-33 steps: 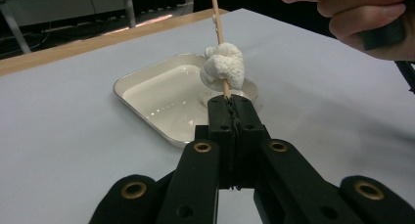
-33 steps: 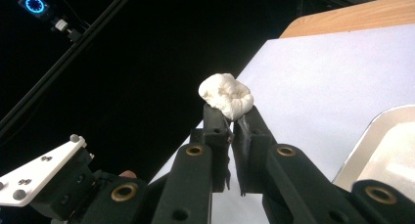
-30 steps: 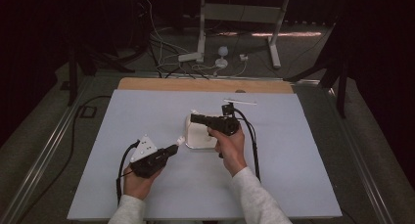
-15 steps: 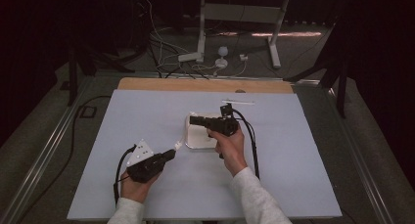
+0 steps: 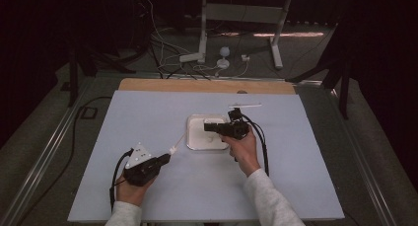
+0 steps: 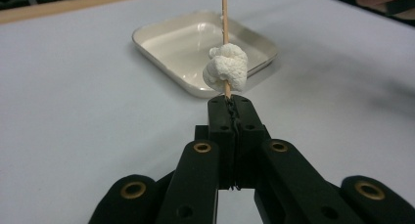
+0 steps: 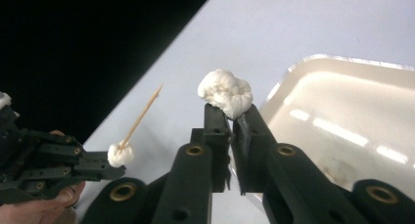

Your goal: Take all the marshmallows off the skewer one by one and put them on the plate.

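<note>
The white marshmallow (image 7: 226, 93) in my right gripper (image 7: 229, 112) is the piece I am working with. It sits pinched at the very tips, jaws nearly closed on its lower edge, raised above the near rim of the shallow white tray (image 5: 194, 137). It looks soft and very light, puffy and lumpy, so I judge it will squash and perhaps stick to the pads if I squeeze harder. The best hold is low on its body, as now, leaving the top and middle free for the point to enter.

Its partner is the wooden skewer (image 6: 225, 18), clamped near its blunt end in my left gripper (image 6: 230, 102), whose jaws are fully closed on the thin stick. A second marshmallow (image 6: 225, 67) is already threaded on it, resting just above the jaw tips. The skewer looks stiff but slender, and I judge it could snap or swivel in the grip under sideways load, so any push should run along its length.

In the high view the left gripper (image 5: 165, 159) is near the front of the pale table (image 5: 296, 186) with the skewer angled up toward the tray, and the right gripper (image 5: 209, 127) hovers over the tray. The two are still apart.
</note>
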`<action>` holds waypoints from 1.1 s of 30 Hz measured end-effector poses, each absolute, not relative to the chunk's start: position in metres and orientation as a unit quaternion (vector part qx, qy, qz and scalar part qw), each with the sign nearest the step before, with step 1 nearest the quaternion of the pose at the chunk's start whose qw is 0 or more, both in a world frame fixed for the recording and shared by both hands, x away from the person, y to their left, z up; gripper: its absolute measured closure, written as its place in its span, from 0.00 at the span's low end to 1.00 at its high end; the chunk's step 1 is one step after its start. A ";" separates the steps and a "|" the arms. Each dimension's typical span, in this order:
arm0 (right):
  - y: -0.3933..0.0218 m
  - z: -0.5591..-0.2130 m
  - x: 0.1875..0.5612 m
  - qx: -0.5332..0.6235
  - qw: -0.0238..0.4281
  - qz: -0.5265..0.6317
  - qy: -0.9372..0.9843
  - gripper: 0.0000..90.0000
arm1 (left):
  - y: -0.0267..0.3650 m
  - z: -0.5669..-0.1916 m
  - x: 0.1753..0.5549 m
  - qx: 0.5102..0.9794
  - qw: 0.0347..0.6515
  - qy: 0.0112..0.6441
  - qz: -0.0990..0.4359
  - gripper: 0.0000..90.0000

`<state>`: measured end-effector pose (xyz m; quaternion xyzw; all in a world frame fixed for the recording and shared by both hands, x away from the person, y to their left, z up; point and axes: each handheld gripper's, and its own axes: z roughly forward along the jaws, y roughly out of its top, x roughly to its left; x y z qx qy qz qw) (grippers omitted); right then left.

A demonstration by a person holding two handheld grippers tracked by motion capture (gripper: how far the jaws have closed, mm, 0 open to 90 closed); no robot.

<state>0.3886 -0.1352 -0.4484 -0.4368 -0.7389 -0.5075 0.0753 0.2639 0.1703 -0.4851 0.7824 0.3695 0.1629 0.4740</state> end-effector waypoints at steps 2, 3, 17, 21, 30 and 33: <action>-0.134 -0.454 0.390 -0.442 0.080 -0.498 -0.742 0.90 | 0.167 -0.487 0.269 0.784 0.473 0.369 0.161 1.00; -0.134 -0.456 0.390 -0.442 0.078 -0.494 -0.745 0.89 | 0.166 -0.487 0.270 0.785 0.471 0.367 0.163 1.00; -0.127 -0.465 0.389 -0.429 0.101 -0.484 -0.756 0.72 | 0.142 -0.494 0.282 0.802 0.458 0.352 0.154 1.00; -0.126 -0.467 0.388 -0.425 0.115 -0.489 -0.753 0.69 | 0.140 -0.496 0.286 0.804 0.453 0.354 0.152 1.00; -0.128 -0.468 0.385 -0.414 0.141 -0.502 -0.746 0.66 | 0.132 -0.502 0.296 0.810 0.433 0.365 0.156 1.00; -0.130 -0.467 0.385 -0.412 0.148 -0.505 -0.744 0.64 | 0.130 -0.504 0.299 0.812 0.427 0.366 0.155 1.00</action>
